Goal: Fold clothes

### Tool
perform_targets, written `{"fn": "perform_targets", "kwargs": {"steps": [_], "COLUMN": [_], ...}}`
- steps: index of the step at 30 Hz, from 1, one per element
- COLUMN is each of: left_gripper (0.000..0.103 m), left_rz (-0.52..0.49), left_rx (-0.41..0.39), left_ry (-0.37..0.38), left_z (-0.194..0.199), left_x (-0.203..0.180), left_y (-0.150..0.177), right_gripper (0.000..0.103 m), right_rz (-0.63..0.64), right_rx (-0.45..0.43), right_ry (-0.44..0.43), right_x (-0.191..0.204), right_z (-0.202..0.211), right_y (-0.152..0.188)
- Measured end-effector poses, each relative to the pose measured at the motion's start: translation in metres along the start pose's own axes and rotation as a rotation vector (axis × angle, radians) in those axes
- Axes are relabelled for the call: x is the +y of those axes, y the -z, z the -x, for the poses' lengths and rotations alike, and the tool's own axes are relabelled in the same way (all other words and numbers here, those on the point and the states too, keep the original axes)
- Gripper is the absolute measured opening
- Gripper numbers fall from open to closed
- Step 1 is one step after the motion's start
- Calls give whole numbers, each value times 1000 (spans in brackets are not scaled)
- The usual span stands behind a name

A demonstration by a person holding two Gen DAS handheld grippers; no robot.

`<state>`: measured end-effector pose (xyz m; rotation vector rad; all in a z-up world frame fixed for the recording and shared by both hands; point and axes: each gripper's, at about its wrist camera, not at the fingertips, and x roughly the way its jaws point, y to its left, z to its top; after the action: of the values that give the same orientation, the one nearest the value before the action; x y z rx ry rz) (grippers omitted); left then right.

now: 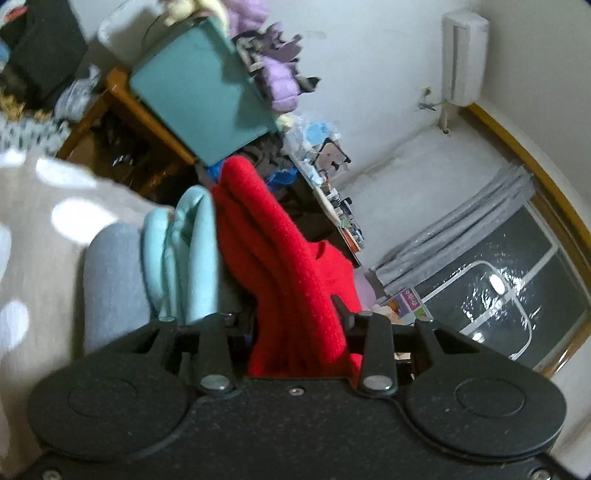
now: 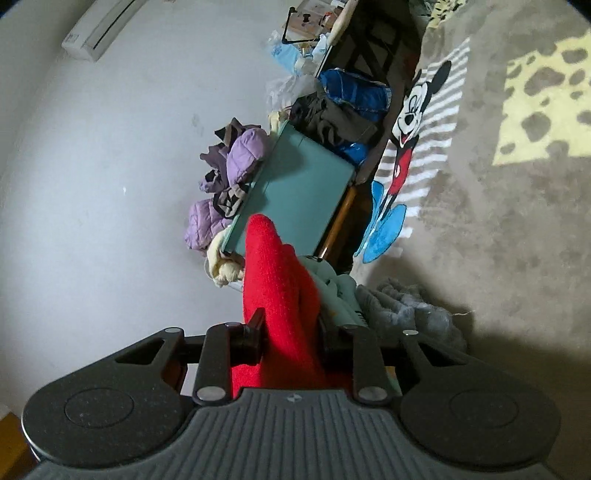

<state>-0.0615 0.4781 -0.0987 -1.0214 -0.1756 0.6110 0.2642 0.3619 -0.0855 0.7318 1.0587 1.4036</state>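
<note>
left claw: the left claw (image 1: 291, 321) is clamped on a thick bunch of the red knit sweater (image 1: 280, 258), fabric bulging up between the two jaws and running away from the camera in long folds

right claw: same deal, the right claw (image 2: 290, 332) is pinched shut on the red knit sweater (image 2: 273, 291), which sticks up past the jaws in a rounded hump

sweater position: lifted, hanging between both claws, not lying flat on anything that I can see

other laundry: in the left view a light blue garment (image 1: 184, 251) sits just beside the red one, and a grey-blue garment (image 1: 110, 280) is next to that; right view shows a fluffy grey garment (image 2: 406, 306) and a pale mint one (image 2: 332, 284) right by the sweater

bed: grey blanket with pale spots (image 1: 40, 229) under the pile; from the right it has yellow patches and a Mickey Mouse towel (image 2: 402, 147) lying on it

background: teal box (image 1: 199, 88) on a wooden table (image 1: 147, 114), purple puffer jacket (image 1: 273, 74) heaped behind it, white air conditioner (image 2: 98, 29) on the wall, grey curtain (image 1: 461, 229) bunched by a dark window (image 1: 517, 273)
</note>
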Motion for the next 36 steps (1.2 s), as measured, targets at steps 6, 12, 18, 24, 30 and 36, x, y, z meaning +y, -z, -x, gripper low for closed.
{"fn": "perform_targets", "kwargs": {"steps": [6,12,18,24,30,36], "left_gripper": [41,51,85,103,103,103], "left_rz": [-88,-235,-357,-458,-559,-672], "left_rx": [-43,-122,-144,-81,1,42], "left_ry": [-86,-184,-237,-283,-386,-421], "left_z": [18,40,59,75,89,112], "left_x": [-18,-44,-70,-98,-121,-147], "left_y": [5,12,24,29,28,24], "right_gripper": [36,45,55,82,102,103], "right_rz": [76,200,374,414,467,601], "right_rx": [-46,-126,-83,-68,-51,-37], "right_ry": [90,179,290,400,488,598], "right_x": [22,42,83,110,141,187], "right_z": [10,21,48,83,112,129], "right_y": [-5,-13,15,52,78,95]}}
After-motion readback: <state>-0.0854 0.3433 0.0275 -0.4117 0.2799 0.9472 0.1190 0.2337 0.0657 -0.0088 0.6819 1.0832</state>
